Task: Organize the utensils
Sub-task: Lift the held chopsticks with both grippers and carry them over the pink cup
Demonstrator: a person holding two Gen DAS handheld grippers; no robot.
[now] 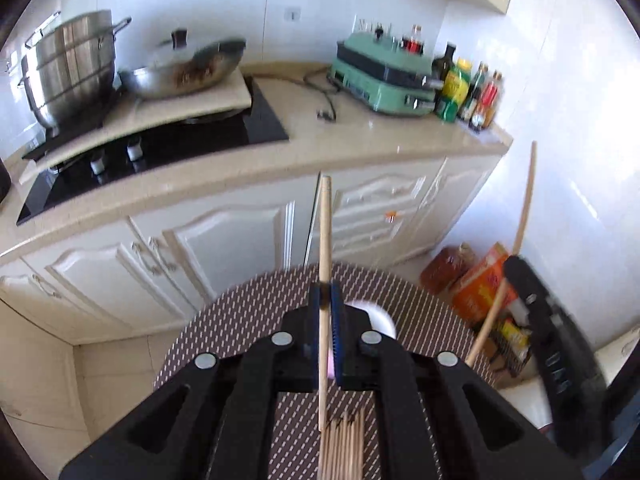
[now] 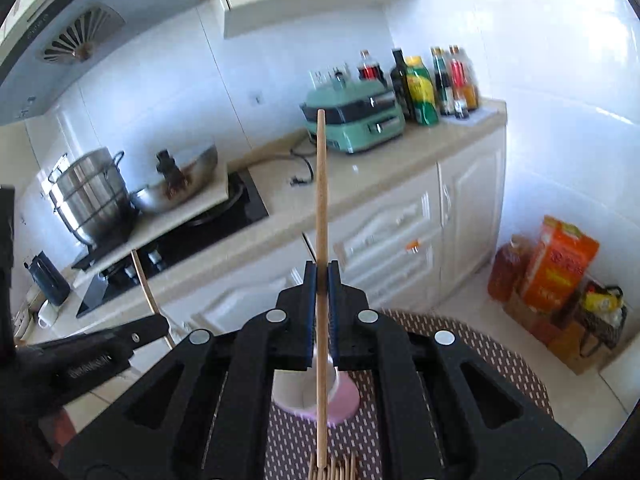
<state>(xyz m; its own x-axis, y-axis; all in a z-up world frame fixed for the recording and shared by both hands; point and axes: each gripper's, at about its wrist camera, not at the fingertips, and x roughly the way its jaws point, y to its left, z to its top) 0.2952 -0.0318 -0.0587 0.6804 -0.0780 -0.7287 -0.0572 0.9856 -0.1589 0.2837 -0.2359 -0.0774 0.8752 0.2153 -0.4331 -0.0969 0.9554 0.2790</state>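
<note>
Black gripper frames fill the near part of both views, and each gripper is clamped on a single wooden chopstick held upright. Left gripper (image 1: 329,312) has its blue-padded jaws closed on one chopstick (image 1: 325,248), pinched low on its length so most of the stick rises above the jaws. Right gripper (image 2: 321,292) grips the other chopstick (image 2: 321,200) the same way, its lower end hanging just above the bundle of chopsticks (image 2: 334,470) that lies at the near edge of the patterned table (image 2: 500,344). Holding each stick vertical looks meant to let it drop end-first into the pink and white cup (image 2: 316,396), which stands on the table right behind the right jaws; from the left view only a sliver of it shows past the jaws. Neither stick is in the cup yet, and the remaining bundle suggests the sorting is far from finished. Beyond the table, the kitchen counter (image 1: 360,136) plays no part.
</note>
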